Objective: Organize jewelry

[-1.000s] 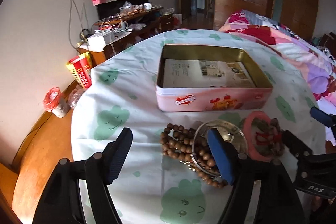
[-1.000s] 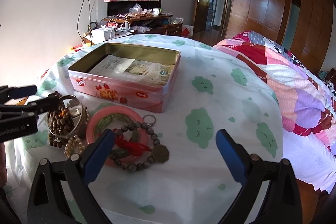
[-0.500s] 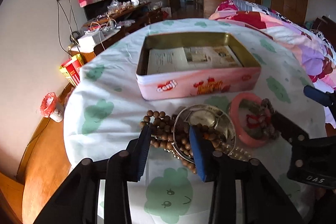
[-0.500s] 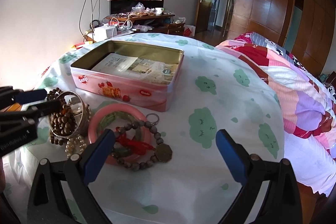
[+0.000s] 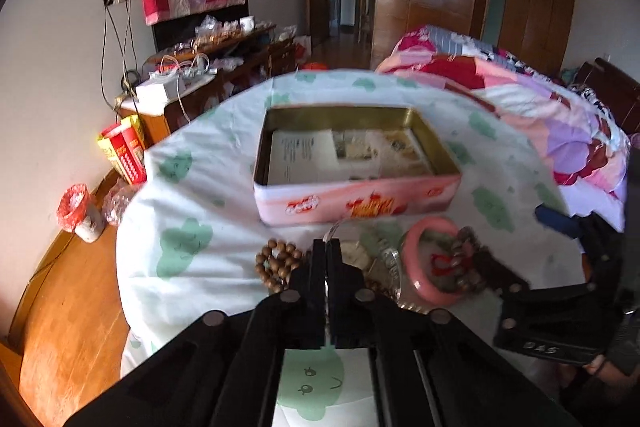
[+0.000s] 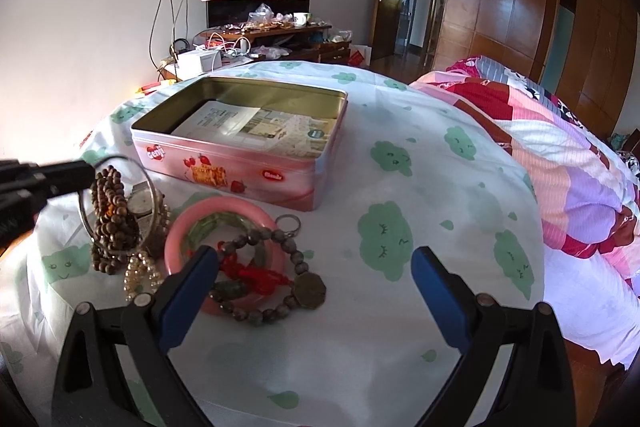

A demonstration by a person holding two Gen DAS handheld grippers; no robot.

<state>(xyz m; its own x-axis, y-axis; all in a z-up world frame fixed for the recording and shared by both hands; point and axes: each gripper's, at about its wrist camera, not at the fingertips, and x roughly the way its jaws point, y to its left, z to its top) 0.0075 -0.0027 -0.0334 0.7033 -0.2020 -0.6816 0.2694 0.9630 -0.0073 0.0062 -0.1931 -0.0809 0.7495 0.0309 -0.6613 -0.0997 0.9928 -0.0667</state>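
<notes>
Metal bangle (image 6: 86,211), thin, stiff and slippery, was pinched at its rim by the closed left gripper (image 5: 327,247), while the right gripper (image 6: 316,277) hovered wide open at 3 o'clock of it.

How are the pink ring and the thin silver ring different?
The pink bangle is thick and lies flat on the cloth; the silver bangle is a thin wire hoop, tilted up. The left tongs are shut on the silver one, while nothing grips the pink one beside the open right tongs. Both are round hoops.
</notes>
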